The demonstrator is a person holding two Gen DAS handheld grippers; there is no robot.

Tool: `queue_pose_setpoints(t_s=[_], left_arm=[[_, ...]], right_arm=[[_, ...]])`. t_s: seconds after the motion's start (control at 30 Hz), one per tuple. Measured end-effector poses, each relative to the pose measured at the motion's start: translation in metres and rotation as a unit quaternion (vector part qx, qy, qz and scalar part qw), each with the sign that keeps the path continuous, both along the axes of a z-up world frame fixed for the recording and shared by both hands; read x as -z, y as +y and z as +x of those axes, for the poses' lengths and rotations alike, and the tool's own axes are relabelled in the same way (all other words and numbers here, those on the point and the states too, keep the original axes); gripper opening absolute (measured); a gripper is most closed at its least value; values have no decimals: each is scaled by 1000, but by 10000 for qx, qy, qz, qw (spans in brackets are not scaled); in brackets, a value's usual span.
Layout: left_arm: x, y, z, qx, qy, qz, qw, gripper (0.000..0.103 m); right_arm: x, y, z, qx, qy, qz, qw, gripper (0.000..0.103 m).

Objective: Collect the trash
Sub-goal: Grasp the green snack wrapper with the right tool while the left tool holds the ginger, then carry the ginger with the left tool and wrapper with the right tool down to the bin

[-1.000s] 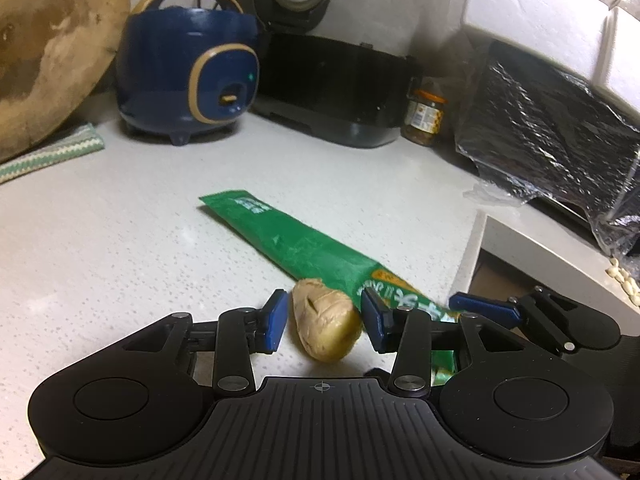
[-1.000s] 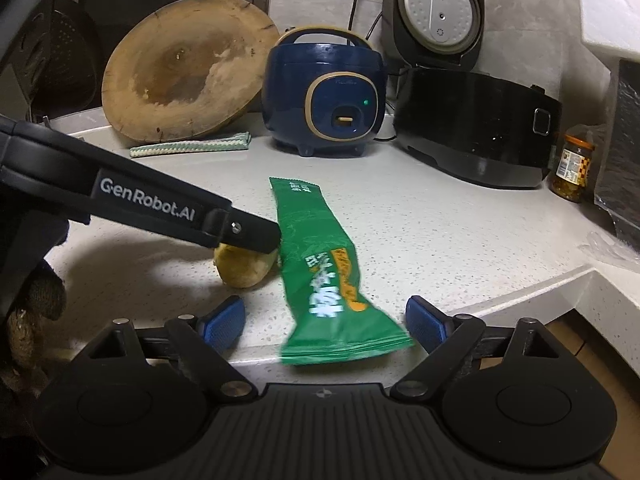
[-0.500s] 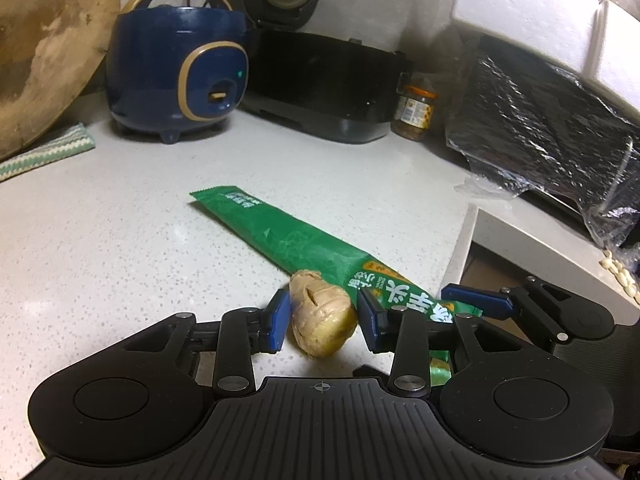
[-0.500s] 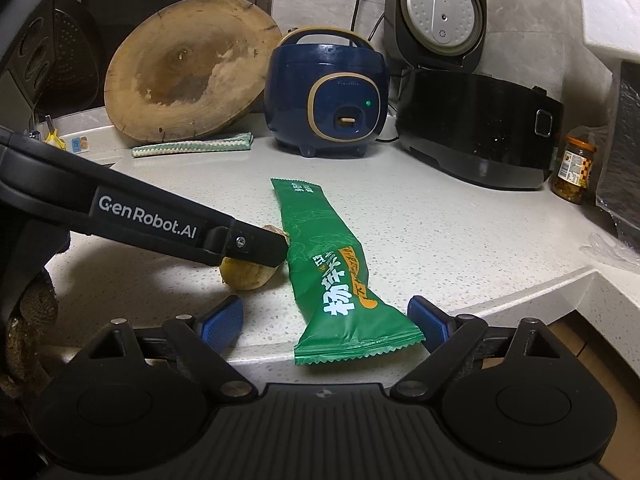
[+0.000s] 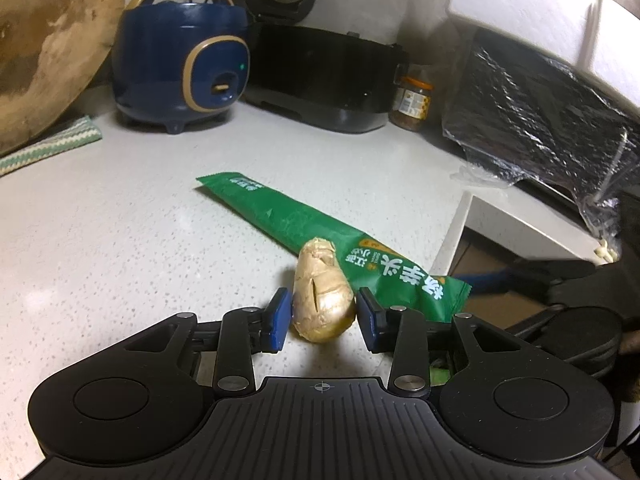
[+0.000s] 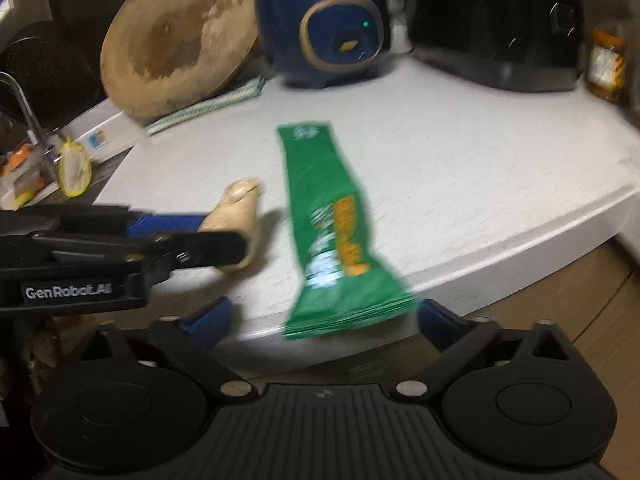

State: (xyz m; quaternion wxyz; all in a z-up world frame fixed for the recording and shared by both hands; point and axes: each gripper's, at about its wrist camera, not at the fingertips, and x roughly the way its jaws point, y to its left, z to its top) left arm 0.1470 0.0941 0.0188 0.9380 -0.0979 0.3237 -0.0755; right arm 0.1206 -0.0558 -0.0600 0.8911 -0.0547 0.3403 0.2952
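The left gripper (image 5: 323,318) has its jaws around the ginger piece (image 5: 322,298), and they have just been closing in on it. The near-left pad looks like it is touching, but the other pad shows a thin gap, so I think the pinch is not tight yet. The ginger lies flat on the counter (image 5: 120,248), so both pads can come at it from the sides. Just past it, touching it, lies the green wrapper (image 6: 334,236). Its near end sticks over the counter edge, between the wide-open jaws of the right gripper (image 6: 324,320), ready to be grabbed. That view is blurry, so contact is hard to tell.
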Motion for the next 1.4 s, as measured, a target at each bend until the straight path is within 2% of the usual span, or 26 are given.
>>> queue_pose_setpoints(t_s=[0.07, 0.1, 0.2, 0.27, 0.33, 0.47, 0.53, 0.63, 0.7, 0.77, 0.9, 1.07, 1.1, 1.13, 1.2, 1.23, 1.3, 1.4], left_arm=[[0, 0, 4, -55, 49, -72, 9999, 41], [1, 0, 6, -81, 79, -106, 9999, 42], [6, -2, 17, -90, 212, -224, 9995, 43], [9, -4, 21, -87, 162, -230, 9996, 43], [9, -6, 22, -134, 139, -197, 9996, 43], [7, 4, 10, -344, -31, -511, 9981, 42], [5, 11, -2, -582, -174, -492, 9969, 42], [-1, 18, -20, -953, -256, -219, 9949, 42], [-3, 24, -28, -1127, -230, -78, 9933, 42], [-4, 29, -34, -1186, -206, -76, 9927, 42], [-4, 32, -41, -1191, -181, -17, 9927, 42], [-4, 33, -42, -1069, -222, -26, 9940, 42], [-4, 33, -42, -1055, -228, -38, 9942, 42], [-3, 34, -42, -1042, -235, -51, 9943, 42], [-3, 35, -42, -1018, -243, -71, 9945, 42], [-3, 35, -43, -1003, -250, -76, 9946, 42], [-2, 35, -43, -983, -260, -87, 9948, 42], [-2, 33, -43, -949, -270, -88, 9951, 42]], right_arm=[[-5, -4, -15, 51, -631, -408, 9972, 93], [-5, -6, -21, 45, -811, -607, 9948, 93], [-8, -11, -34, 92, -1030, -1060, 9890, 93], [-12, -17, -42, 104, -1153, -1268, 9851, 93], [-18, -21, -51, 132, -1324, -1360, 9817, 94], [-34, -29, -56, 218, -1618, -1216, 9791, 94], [-44, -35, -48, 273, -1535, -840, 9842, 94], [-57, -37, -30, 248, -1210, -49, 9923, 94], [-60, -25, -13, 118, -954, 268, 9950, 94], [-57, -5, 2, 22, -830, 260, 9962, 94], [-37, 40, 29, 39, -778, -199, 9968, 93], [-15, 68, 47, -70, -462, -445, 9979, 92], [-12, 69, 47, -53, -411, -426, 9982, 89], [-11, 69, 48, -63, -358, -390, 9986, 79], [-9, 70, 46, -126, -222, -370, 9990, 45], [-9, 70, 45, -88, -277, -416, 9987, 38], [-11, 68, 41, -59, -240, -433, 9988, 28], [-17, 55, 34, 34, -118, -177, 9998, 17]])
